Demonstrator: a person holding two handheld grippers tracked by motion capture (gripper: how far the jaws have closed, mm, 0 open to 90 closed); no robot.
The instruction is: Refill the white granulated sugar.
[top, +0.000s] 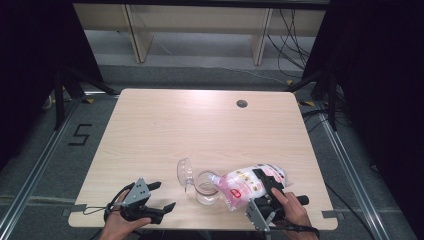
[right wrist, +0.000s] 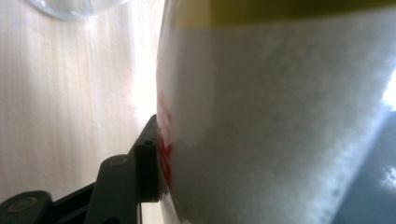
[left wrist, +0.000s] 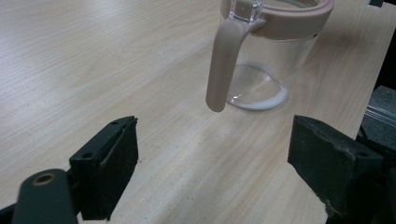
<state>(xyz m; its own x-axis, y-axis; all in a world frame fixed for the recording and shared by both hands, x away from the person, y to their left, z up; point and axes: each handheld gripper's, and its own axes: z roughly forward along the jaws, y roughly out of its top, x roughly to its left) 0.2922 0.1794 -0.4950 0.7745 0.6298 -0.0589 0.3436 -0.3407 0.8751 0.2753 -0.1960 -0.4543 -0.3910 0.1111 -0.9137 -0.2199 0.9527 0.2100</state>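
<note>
A clear glass jar with a pink rim stands near the table's front edge, its hinged lid swung open to the left. In the left gripper view the jar has a pink latch arm hanging down and a thin white layer at its bottom. A plastic bag of white powder with pink and red print is tilted, its corner over the jar's mouth. My right gripper is shut on the bag, which presses against its jaw. My left gripper rests open at the jar's left, holding nothing.
The pale wooden table has a round cable hole at the back right. Black stands flank it, and cables lie on the floor behind. A wooden frame stands farther back.
</note>
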